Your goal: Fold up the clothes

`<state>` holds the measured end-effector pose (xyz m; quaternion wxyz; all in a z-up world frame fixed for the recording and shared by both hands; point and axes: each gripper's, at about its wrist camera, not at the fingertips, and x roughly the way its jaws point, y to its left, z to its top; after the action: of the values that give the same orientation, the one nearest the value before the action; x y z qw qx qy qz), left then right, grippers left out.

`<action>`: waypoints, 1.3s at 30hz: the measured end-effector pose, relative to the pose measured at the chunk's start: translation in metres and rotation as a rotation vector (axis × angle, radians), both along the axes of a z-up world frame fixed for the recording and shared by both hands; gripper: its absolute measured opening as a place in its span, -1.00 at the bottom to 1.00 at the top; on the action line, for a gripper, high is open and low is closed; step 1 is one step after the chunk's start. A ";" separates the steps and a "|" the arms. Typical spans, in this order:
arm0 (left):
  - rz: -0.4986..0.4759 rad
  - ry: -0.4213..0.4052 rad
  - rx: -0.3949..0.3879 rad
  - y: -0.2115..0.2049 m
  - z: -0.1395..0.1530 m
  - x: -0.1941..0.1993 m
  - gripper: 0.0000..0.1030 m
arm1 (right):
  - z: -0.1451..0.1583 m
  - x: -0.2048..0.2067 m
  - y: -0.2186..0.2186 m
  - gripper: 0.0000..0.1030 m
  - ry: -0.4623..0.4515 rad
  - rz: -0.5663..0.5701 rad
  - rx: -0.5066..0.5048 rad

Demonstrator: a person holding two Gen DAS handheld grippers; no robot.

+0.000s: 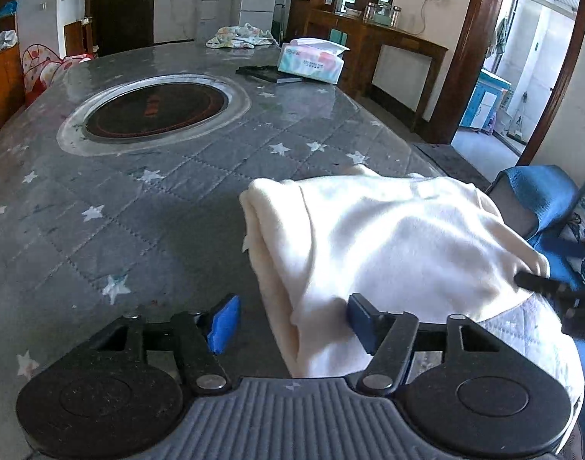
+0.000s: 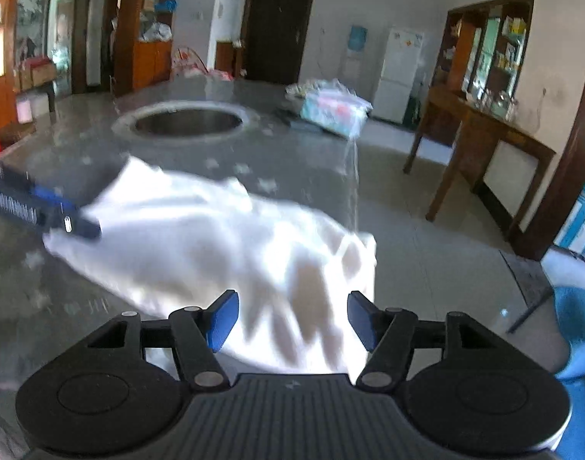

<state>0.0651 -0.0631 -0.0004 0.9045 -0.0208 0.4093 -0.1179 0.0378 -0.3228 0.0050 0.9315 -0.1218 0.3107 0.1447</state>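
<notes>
A cream-white garment [image 1: 388, 245] lies folded in layers at the near right corner of the grey star-patterned table [image 1: 147, 207]. My left gripper [image 1: 292, 322] is open, its blue pads either side of the garment's near edge, not closed on it. In the right wrist view, which is motion-blurred, the same white garment [image 2: 223, 237] lies spread ahead, and my right gripper [image 2: 292, 320] is open just above its near edge. The left gripper [image 2: 43, 207] shows at the garment's left side. The right gripper's black tip [image 1: 553, 287] shows at the garment's right edge.
A round induction hob [image 1: 156, 109] is set into the table's middle. A tissue box [image 1: 311, 61], a dark flat object [image 1: 267, 73] and a crumpled cloth [image 1: 239, 36] lie at the far end. A blue chair [image 1: 541, 199] stands at right, a wooden sideboard [image 2: 480, 134] beyond.
</notes>
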 end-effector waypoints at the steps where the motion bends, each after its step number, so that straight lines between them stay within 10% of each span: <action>1: 0.004 0.003 -0.005 0.001 0.000 -0.001 0.30 | 0.001 0.004 0.005 0.27 -0.007 0.010 0.009; 12: 0.037 0.011 -0.017 0.008 0.002 -0.012 0.36 | -0.019 0.009 0.033 0.34 0.038 0.065 0.049; 28: 0.032 -0.056 0.028 0.011 0.011 -0.048 0.75 | -0.013 -0.035 0.037 1.00 0.005 0.016 0.158; 39: 0.026 -0.098 0.029 0.021 0.016 -0.070 0.93 | -0.005 -0.047 0.042 1.00 -0.032 -0.036 0.234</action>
<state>-0.0049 -0.0421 0.0156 0.9251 -0.0073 0.3659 -0.1010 -0.0096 -0.2804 -0.0002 0.9466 -0.0091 0.2791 0.1610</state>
